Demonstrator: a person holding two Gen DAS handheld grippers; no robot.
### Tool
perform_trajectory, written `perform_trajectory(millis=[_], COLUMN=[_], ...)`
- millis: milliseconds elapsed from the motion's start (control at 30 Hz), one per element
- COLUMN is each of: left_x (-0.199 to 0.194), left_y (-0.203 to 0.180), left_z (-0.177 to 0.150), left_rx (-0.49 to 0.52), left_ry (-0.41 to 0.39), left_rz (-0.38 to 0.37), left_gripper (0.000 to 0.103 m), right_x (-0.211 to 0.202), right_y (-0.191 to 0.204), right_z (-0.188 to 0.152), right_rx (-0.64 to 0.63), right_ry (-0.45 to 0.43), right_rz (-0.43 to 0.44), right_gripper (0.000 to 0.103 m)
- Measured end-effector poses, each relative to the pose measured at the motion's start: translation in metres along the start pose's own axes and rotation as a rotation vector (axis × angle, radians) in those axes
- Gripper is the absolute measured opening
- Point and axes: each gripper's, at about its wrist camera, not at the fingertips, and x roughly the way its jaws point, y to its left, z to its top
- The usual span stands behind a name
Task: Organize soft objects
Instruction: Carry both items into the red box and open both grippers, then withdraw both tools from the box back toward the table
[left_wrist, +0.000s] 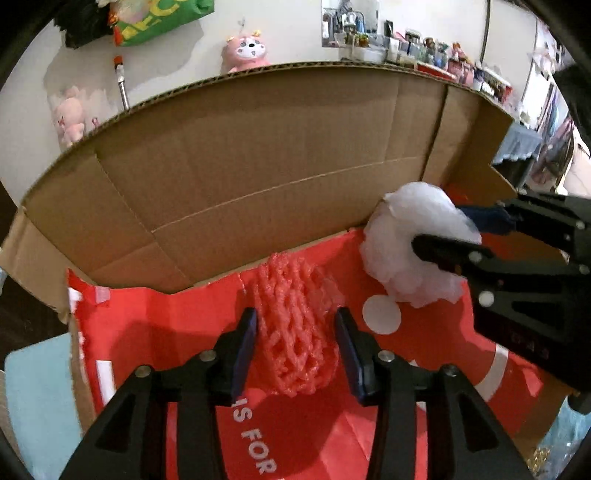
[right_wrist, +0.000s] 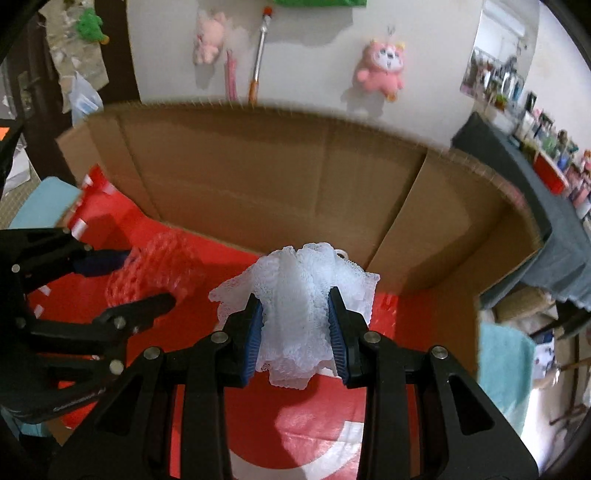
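Observation:
A pink foam net (left_wrist: 295, 332) sits between my left gripper's (left_wrist: 297, 332) fingers inside a cardboard box (left_wrist: 240, 177) with a red printed floor; the jaws stand apart at its sides, with slight gaps showing. My right gripper (right_wrist: 295, 325) is shut on a white mesh puff (right_wrist: 299, 306) and holds it above the red floor near the box's back right corner. The puff (left_wrist: 413, 247) and right gripper (left_wrist: 461, 236) also show in the left wrist view. The pink net (right_wrist: 155, 269) and left gripper (right_wrist: 122, 280) show blurred in the right wrist view.
The box's tall brown walls (right_wrist: 277, 184) close off the back and right. Pink plush toys (right_wrist: 380, 70) hang on the wall behind. A light blue cloth (left_wrist: 40, 406) lies outside the box on the left, another (right_wrist: 506, 369) on the right.

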Motion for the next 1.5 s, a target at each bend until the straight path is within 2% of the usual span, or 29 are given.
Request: perform_trajectory(millis=[233,533,733,800,967,1067,1267,1500], left_x=[-0.006,-0.005,-0.007,-0.011,-0.023,-0.034,-0.072,-0.139], left_y=[0.002,-0.001,-0.002,-0.001,-0.002,-0.001,-0.001,-0.007], left_z=[-0.003,0.001,0.004,0.003,0.002,0.0,-0.008,-0.026], left_rx=[-0.011,-0.013,-0.014,-0.014,-0.018,-0.031,-0.049,-0.087], left_ry=[-0.02,-0.023,-0.031,-0.039,-0.064,-0.081,-0.142,-0.262], left_rz=[-0.001,0.005,0.003,0.001,0.004,0.002,0.02,0.03], left_gripper=[0.047,0.048,0.058,0.066,0.072,0.08,0.092,0.103], right_x=[-0.002,-0.003,-0.005,-0.006,-0.013,-0.019,-0.046,-0.114], right_y=[-0.002,-0.006,-0.007,-0.007,-0.009,-0.01,-0.01,-0.004], right_z=[-0.005,-0.002,-0.004,-0.004,-0.003,-0.003,-0.008,-0.02], right_rx=[-0.003,0.013,0.017,0.023,0.03,0.042,0.058,0.086], right_ry=[0.004,0.005,0.004,0.006,-0.001,-0.007,-0.029,-0.128], right_rz=[0.005,0.004,-0.005,-0.007,-0.021,-0.026,-0.042,-0.027], right_gripper=[0.04,0.043,0.049,0.052,0.055,0.064,0.068,0.071])
